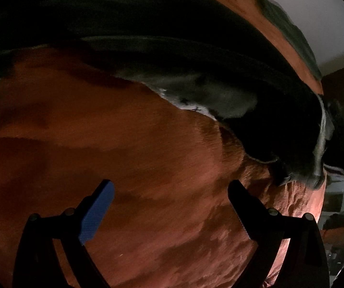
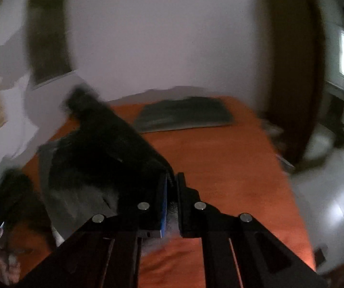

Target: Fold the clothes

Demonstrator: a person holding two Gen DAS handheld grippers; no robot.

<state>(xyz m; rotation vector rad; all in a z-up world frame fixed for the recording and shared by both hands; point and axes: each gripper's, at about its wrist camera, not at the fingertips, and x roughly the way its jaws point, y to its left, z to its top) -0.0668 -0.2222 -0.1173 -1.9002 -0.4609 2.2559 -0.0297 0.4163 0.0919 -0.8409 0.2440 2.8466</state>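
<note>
Orange bed (image 2: 220, 168) fills both views. A folded dark garment (image 2: 184, 115) lies flat at the far end. The dark garment (image 2: 104, 153) being worked runs up and left from the right gripper (image 2: 172, 192), whose fingers are clamped on its edge, cloth lifted off the bed and trailing toward the person's hand (image 2: 3, 264) low left. Left gripper (image 1: 169, 206) has fingers apart, nothing between them, pointed down at bare bed; the garment's loose edge (image 1: 196, 96) lies ahead and right of it. Right hand is the one in control; judged next, left needs to reach forward-right.
</note>
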